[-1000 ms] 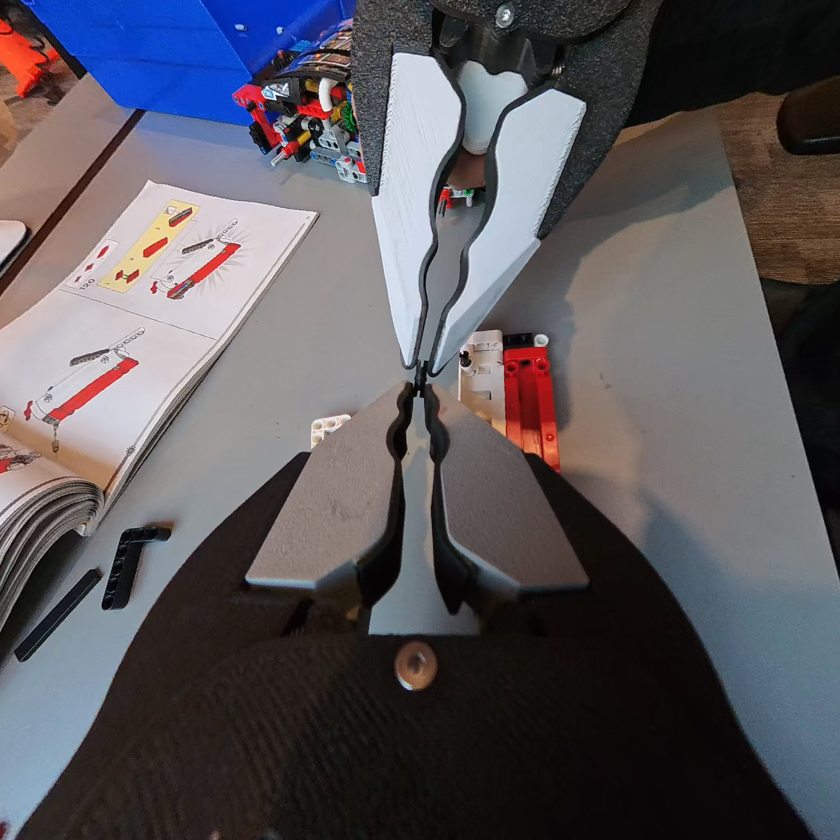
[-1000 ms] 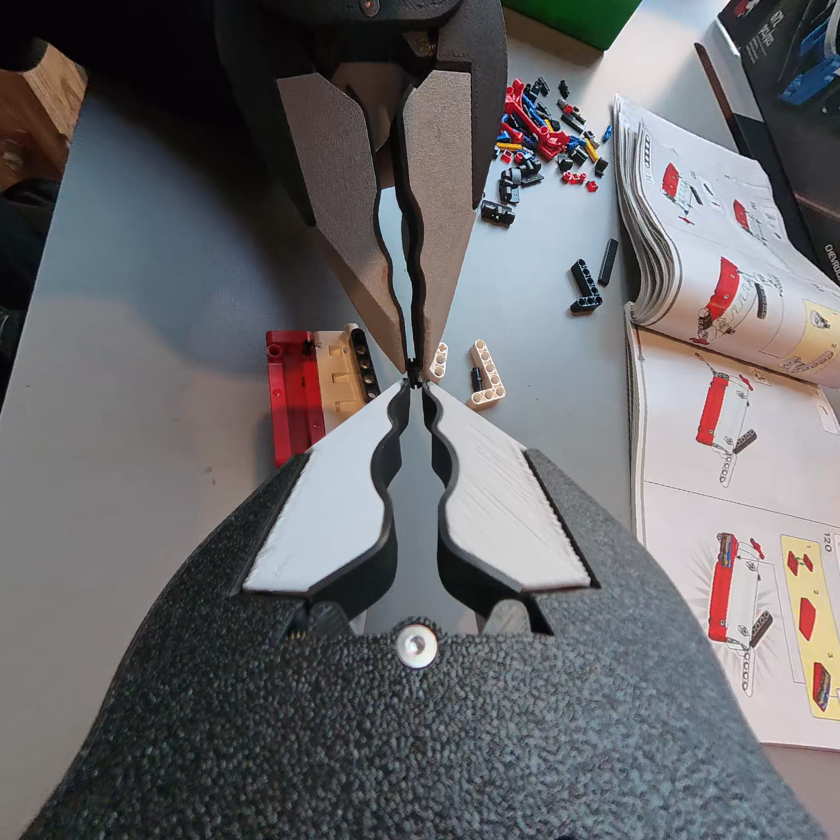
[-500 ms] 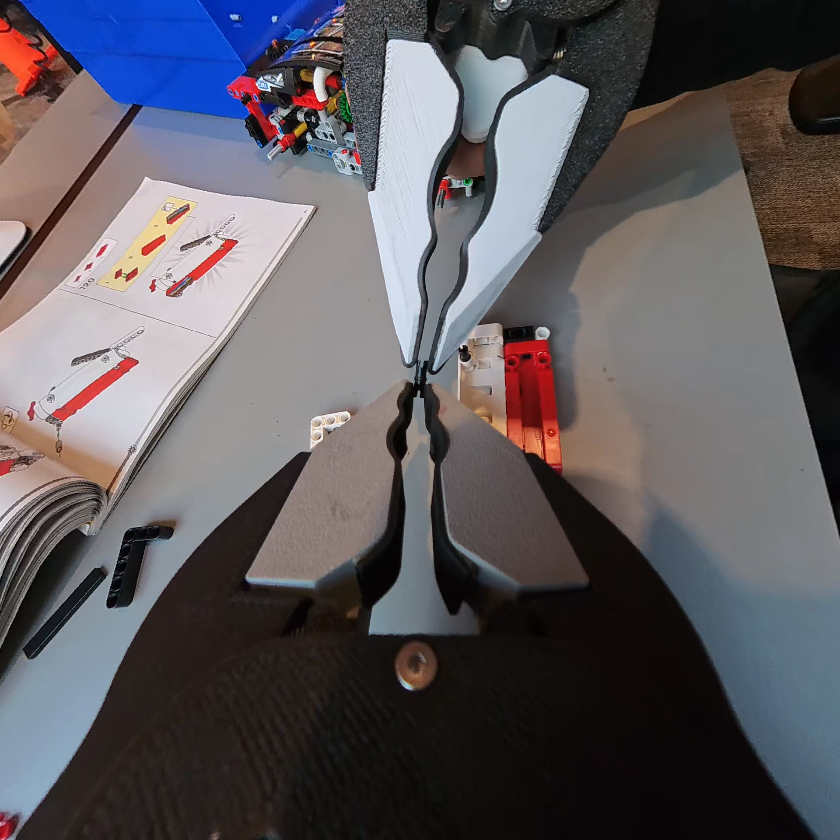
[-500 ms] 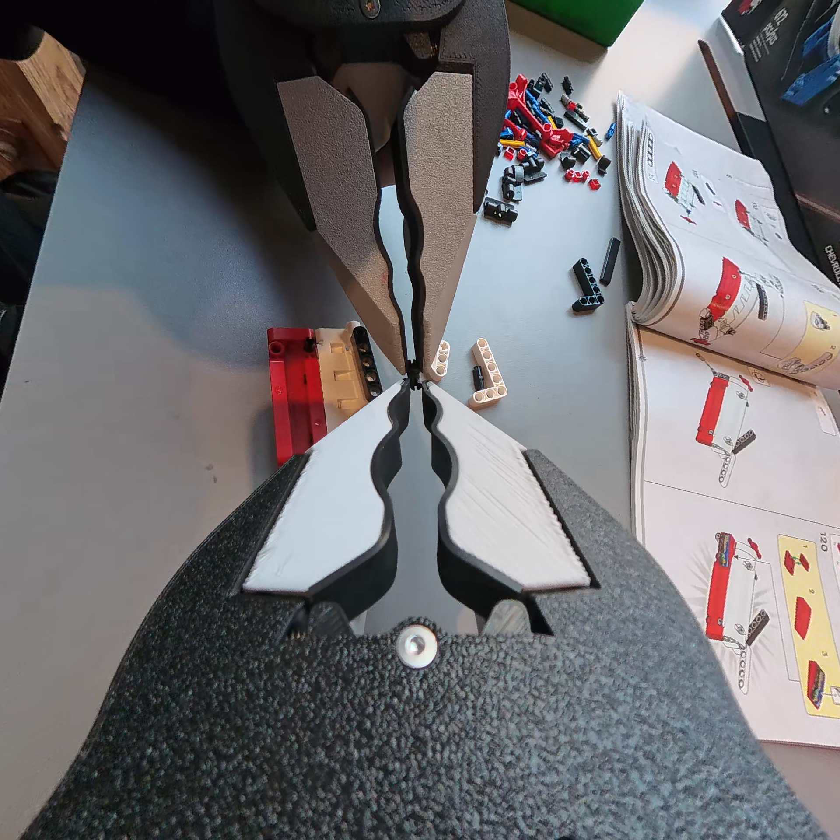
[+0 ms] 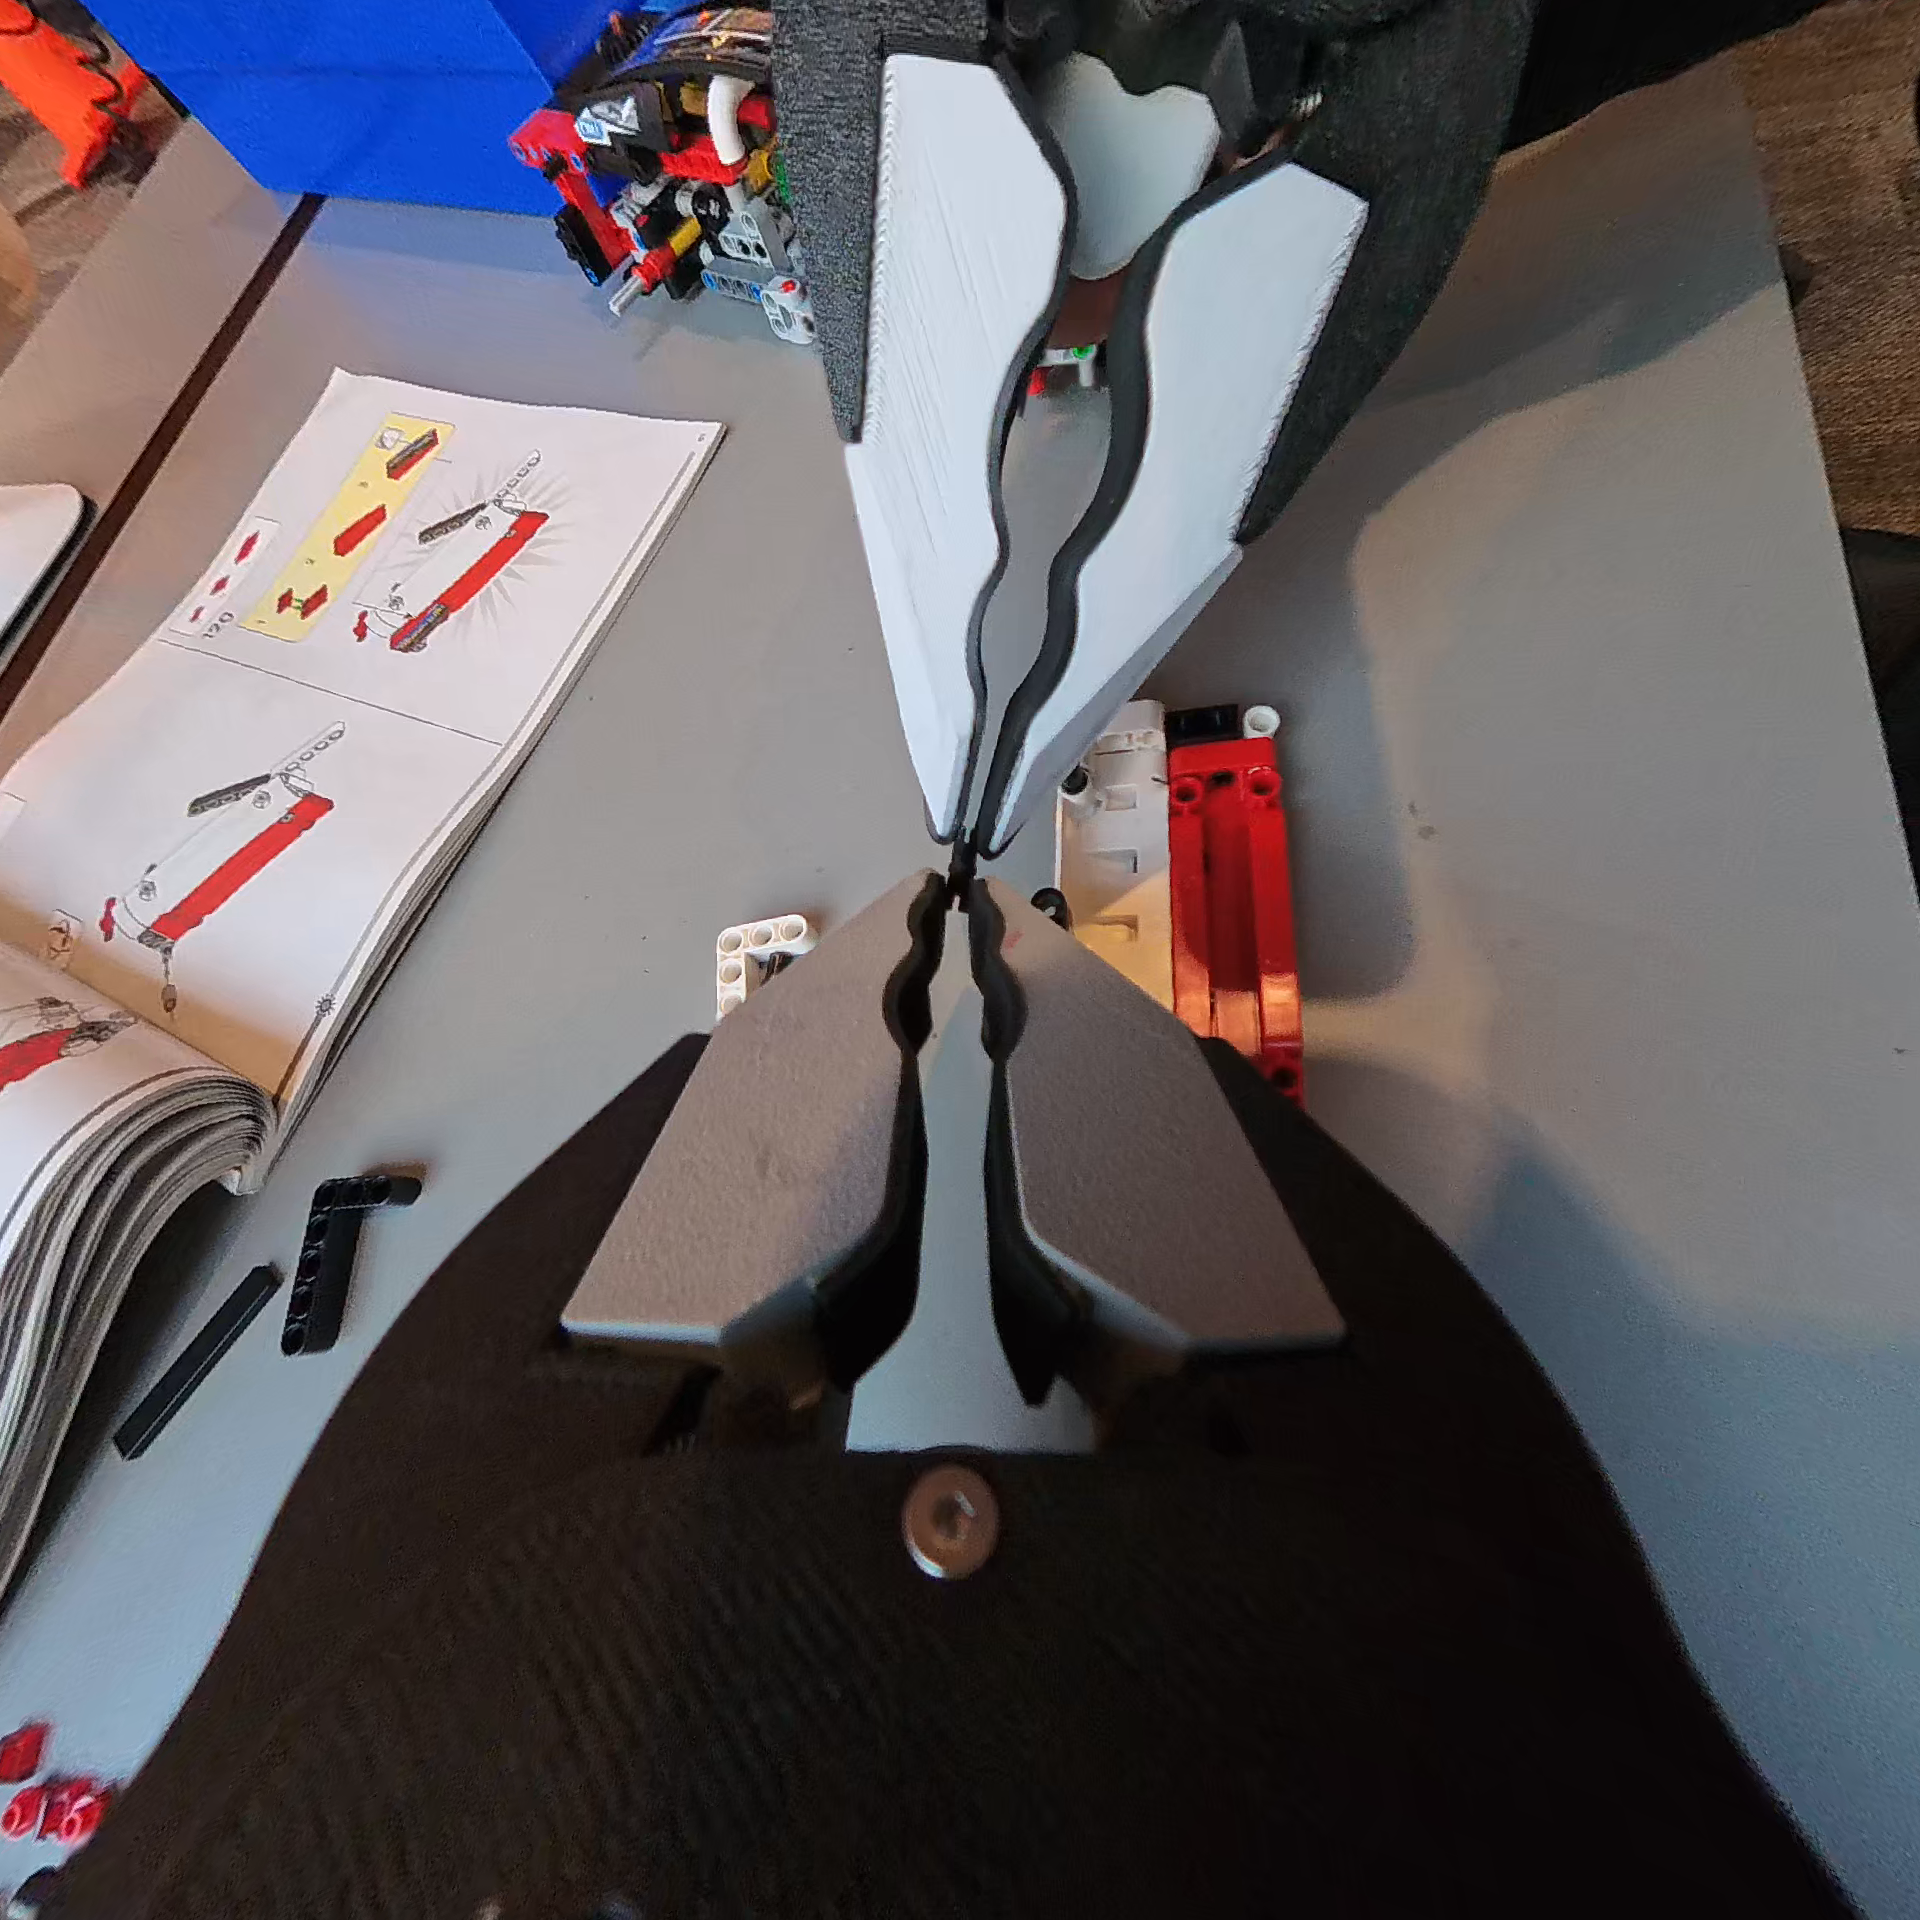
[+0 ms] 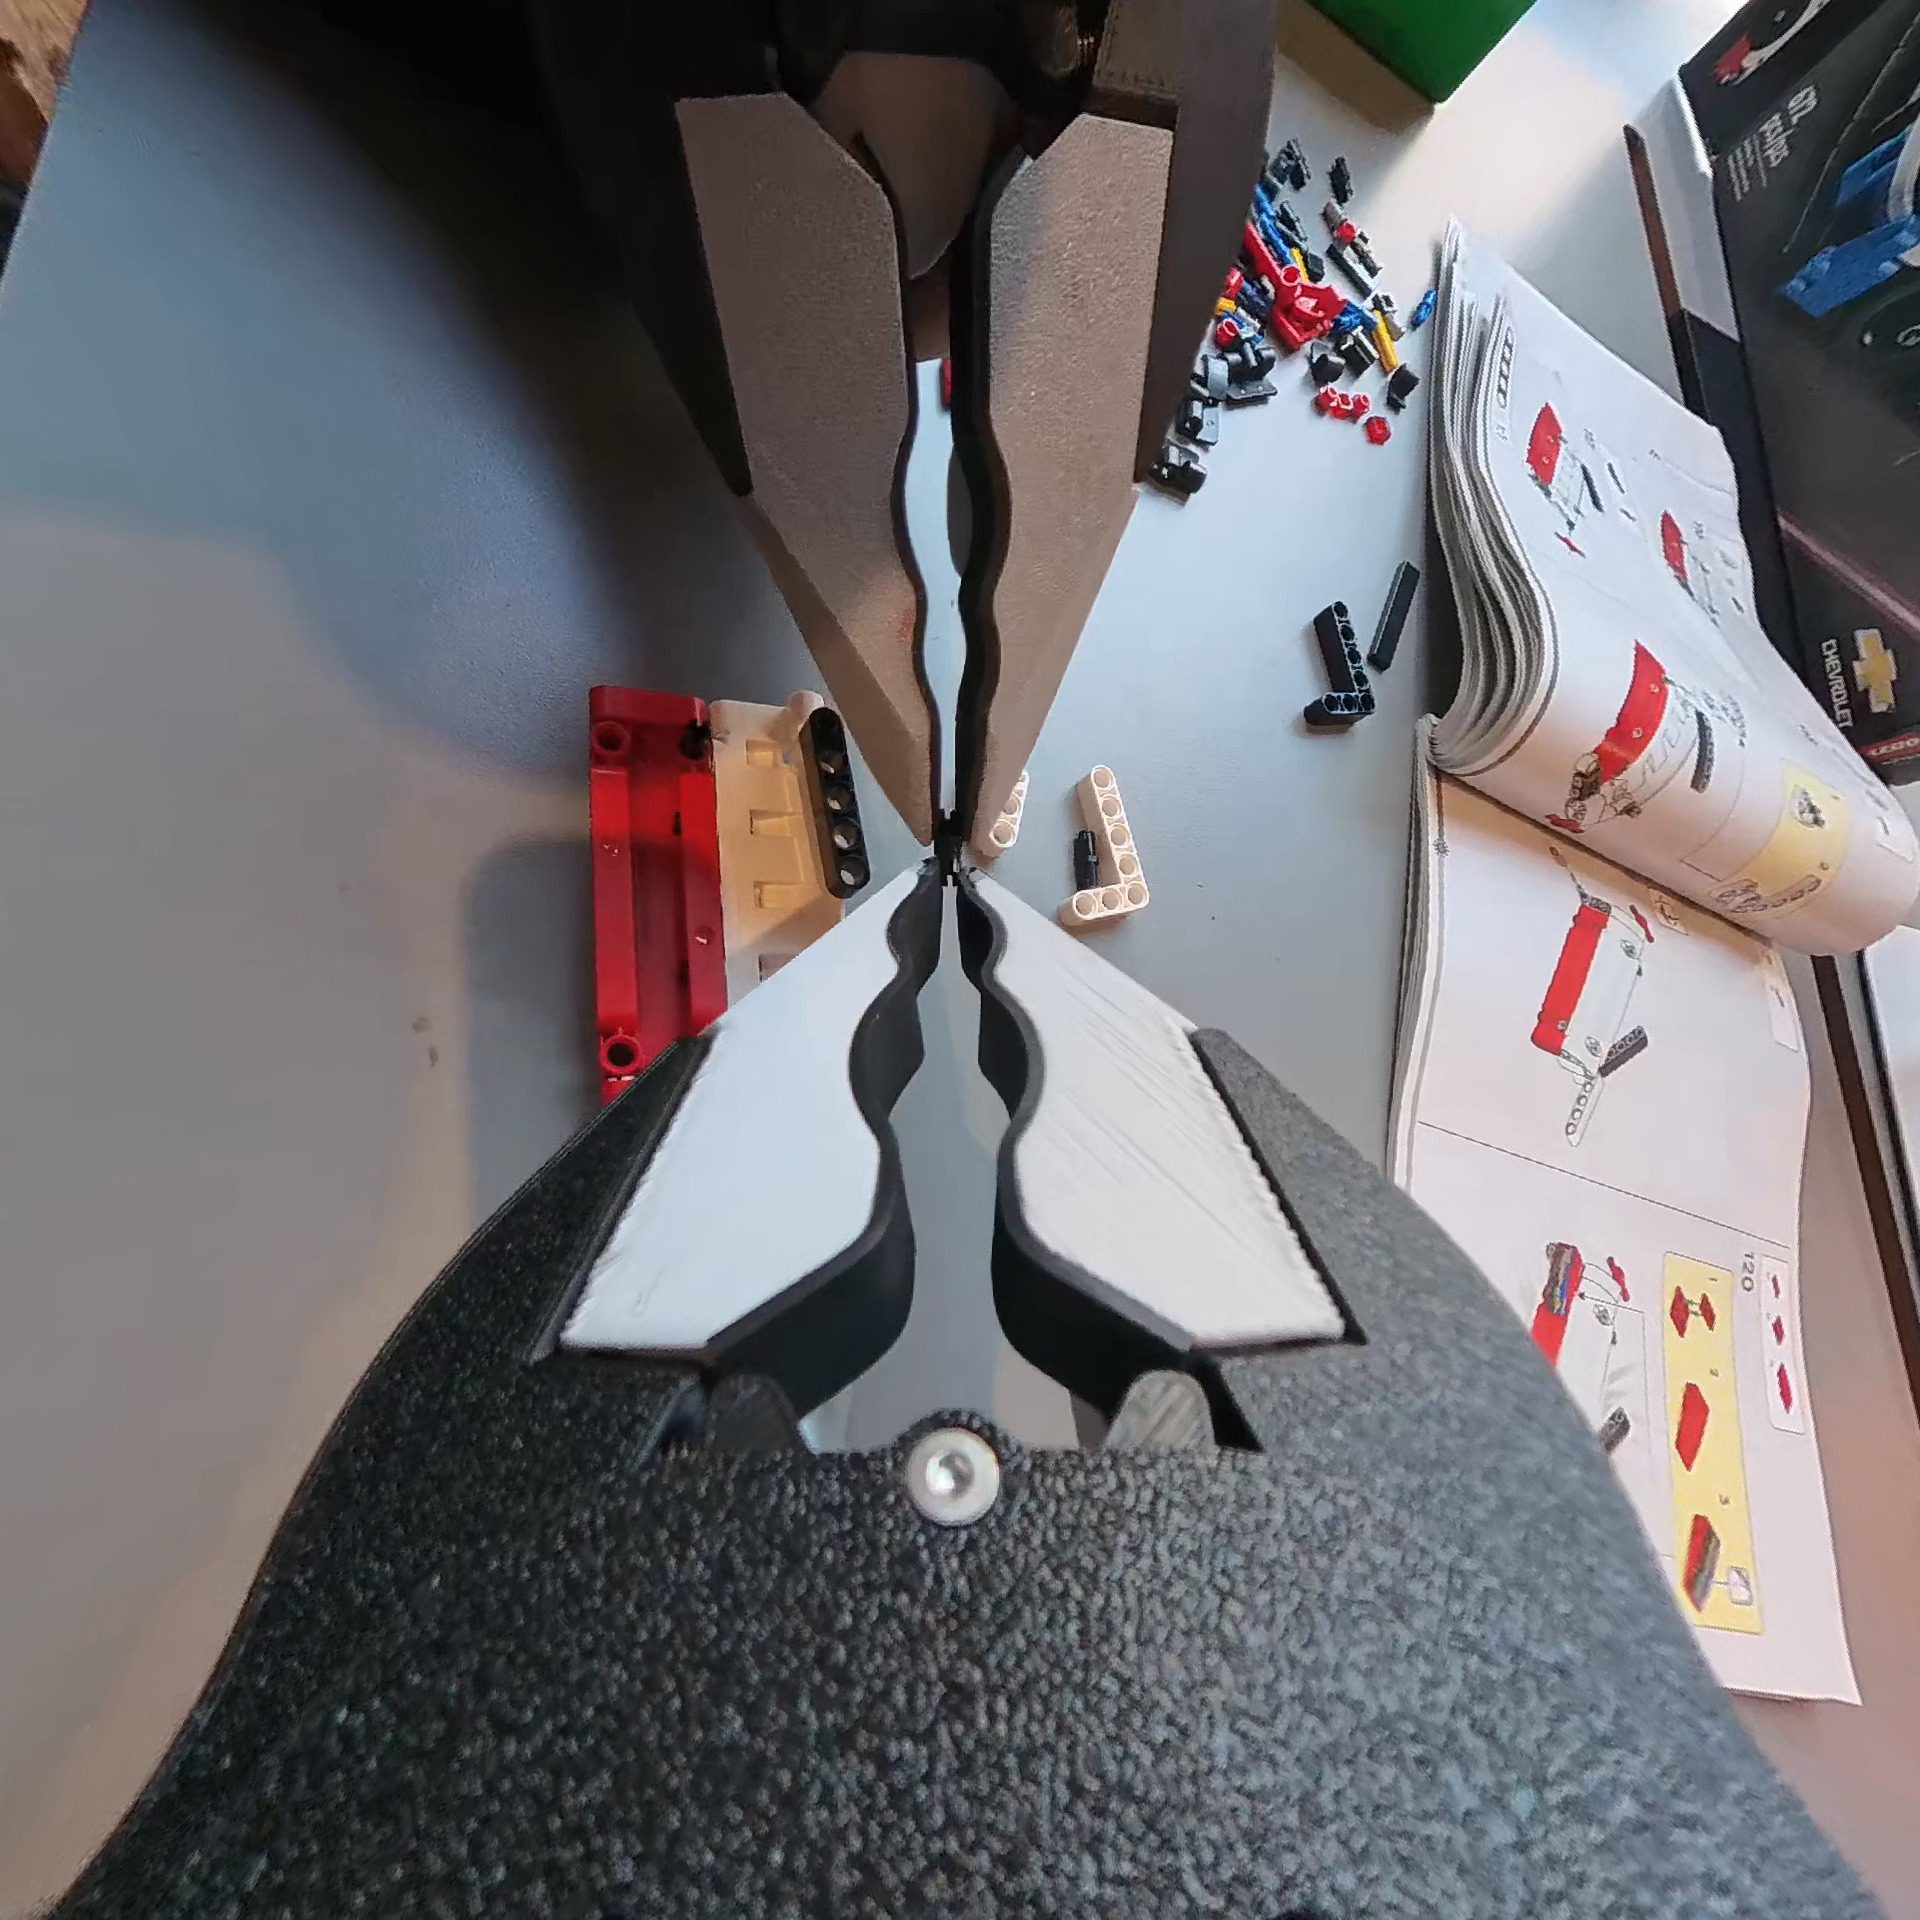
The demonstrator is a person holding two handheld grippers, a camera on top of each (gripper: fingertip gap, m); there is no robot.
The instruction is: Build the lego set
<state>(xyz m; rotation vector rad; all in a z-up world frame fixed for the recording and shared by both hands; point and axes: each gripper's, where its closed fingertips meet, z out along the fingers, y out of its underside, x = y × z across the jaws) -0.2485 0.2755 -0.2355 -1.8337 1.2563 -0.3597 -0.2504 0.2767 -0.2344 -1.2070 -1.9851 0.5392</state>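
My left gripper (image 5: 951, 891), with grey fingers, and my right gripper (image 6: 943, 885), with white fingers, meet tip to tip above the grey table. Both are shut. A small black pin (image 5: 961, 860) is pinched between the two sets of tips; it also shows in the right wrist view (image 6: 948, 850). The right gripper (image 5: 971, 831) comes in from the top of the left wrist view, and the left gripper (image 6: 948, 821) from the top of the right wrist view. Below them lie a red and white panel assembly (image 5: 1226, 883) (image 6: 655, 883) and a white L-shaped beam (image 5: 753, 951) (image 6: 1112, 862).
An open instruction booklet (image 5: 312, 727) (image 6: 1610, 1039) lies to one side. Next to it are a black L-shaped beam (image 5: 322, 1257) (image 6: 1335, 665) and a black bar (image 5: 197, 1361). A pile of loose parts (image 6: 1299, 301) lies beyond. A partly built model (image 5: 675, 208) stands by a blue bin (image 5: 312, 94). Less than 4 cm separates the two grippers' tips. The black L-shaped beam (image 6: 1335, 665) sits 15 centimeters or so from the ends of my left fingers. The left camera catches it too, in the left wrist view (image 5: 343, 1260).
Both grippers stay shut and tip to tip on the pin. The views have shifted only slightly; nothing on the table has moved.
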